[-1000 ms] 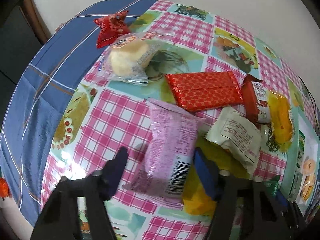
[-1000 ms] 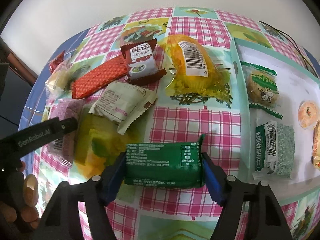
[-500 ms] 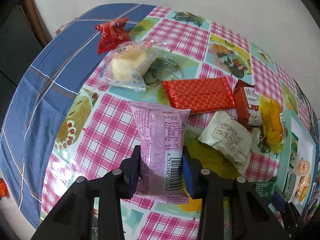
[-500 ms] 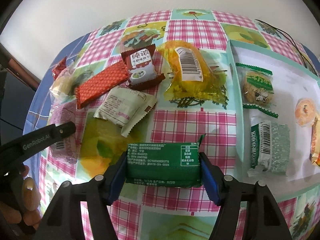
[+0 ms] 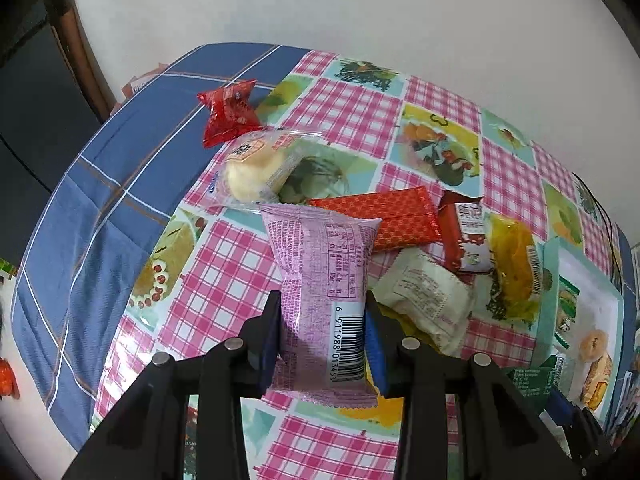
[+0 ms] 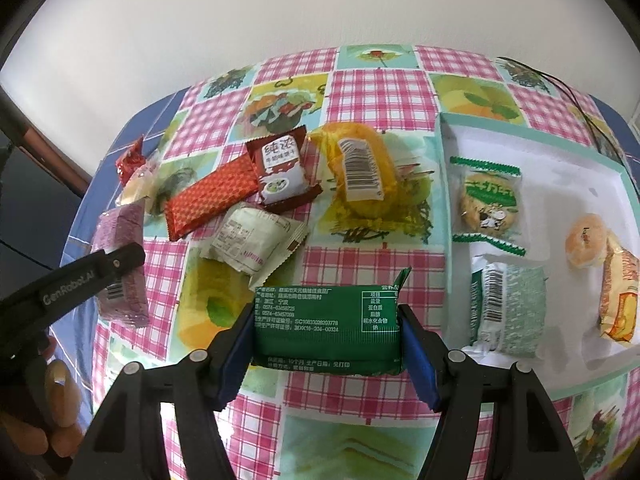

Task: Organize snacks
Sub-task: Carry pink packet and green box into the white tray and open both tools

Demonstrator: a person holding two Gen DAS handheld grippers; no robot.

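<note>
Plain white wall behind; checked pink-and-picture tablecloth [image 6: 360,252] over a blue cloth on the table.

Held items: our left gripper [image 5: 322,340] is clamped on the pink packet [image 5: 320,292], lengthwise, barcode end nearest us, clear of the cloth. Our right gripper [image 6: 326,344] is clamped across the short ends of the green packet [image 6: 326,322], which hangs just beside the near left corner of the white tray [image 6: 446,200].

Tray contents, right side of the table: a green-trimmed biscuit [image 6: 486,200], a pale green packet [image 6: 508,308], a round bun [image 6: 588,240], a yellow packet [image 6: 618,304].

Loose stock, mid-table: red bar [image 6: 212,196], cream packet [image 6: 252,240], brown-and-white packet [image 6: 280,168], yellow wrapped cake [image 6: 360,168].

Handling note: we judge both packets want carrying high over the tray wall, green first, since it is nearer. Set each flat on bare white floor, then part the jaws; squeeze no harder, as soft fillings crush.
</note>
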